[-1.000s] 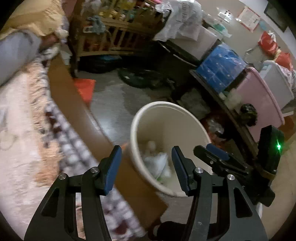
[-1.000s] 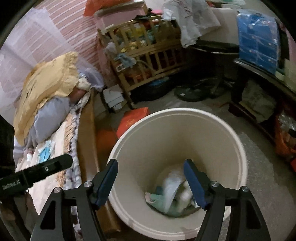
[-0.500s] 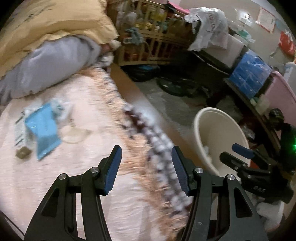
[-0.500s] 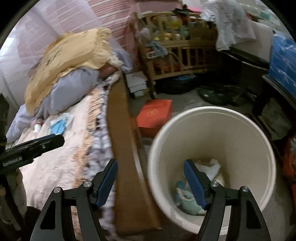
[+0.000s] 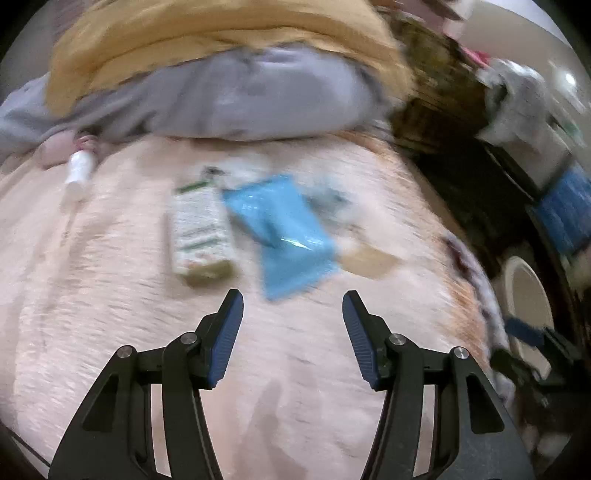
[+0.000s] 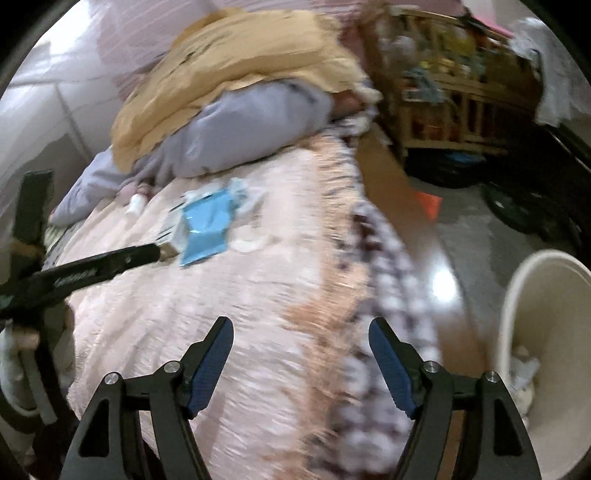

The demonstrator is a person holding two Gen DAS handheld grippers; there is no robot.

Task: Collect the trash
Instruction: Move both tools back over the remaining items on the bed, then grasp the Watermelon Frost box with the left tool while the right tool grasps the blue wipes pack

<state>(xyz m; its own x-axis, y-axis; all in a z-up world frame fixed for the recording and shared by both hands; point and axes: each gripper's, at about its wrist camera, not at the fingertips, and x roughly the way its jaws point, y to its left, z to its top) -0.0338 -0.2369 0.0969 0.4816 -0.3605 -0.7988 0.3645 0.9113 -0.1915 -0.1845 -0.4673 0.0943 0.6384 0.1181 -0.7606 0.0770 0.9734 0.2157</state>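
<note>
On the pink bed cover lie a blue plastic wrapper [image 5: 288,236] [image 6: 207,229], a white and green carton [image 5: 199,236], a clear crumpled wrapper [image 5: 369,258] and a small white bottle [image 5: 77,171] [image 6: 136,203]. My left gripper [image 5: 291,302] hovers open just short of the blue wrapper, nothing between its fingers. It shows from the side in the right wrist view as the left gripper [image 6: 110,264]. My right gripper [image 6: 301,328] is over the bed's fringed edge with its jaws opening and empty. The cream trash bin [image 6: 517,332] [image 5: 524,295] stands on the floor to the right, with trash inside.
A grey pillow [image 5: 240,92] under a yellow one [image 5: 221,33] lies at the head of the bed. A wooden crib [image 6: 454,85] full of things stands beyond. An orange box [image 6: 430,203] sits on the floor beside the bed frame.
Both grippers have swung left from over the bin to over the bed. The left one now faces the trash on the cover; the bin has slid to the right edge.
</note>
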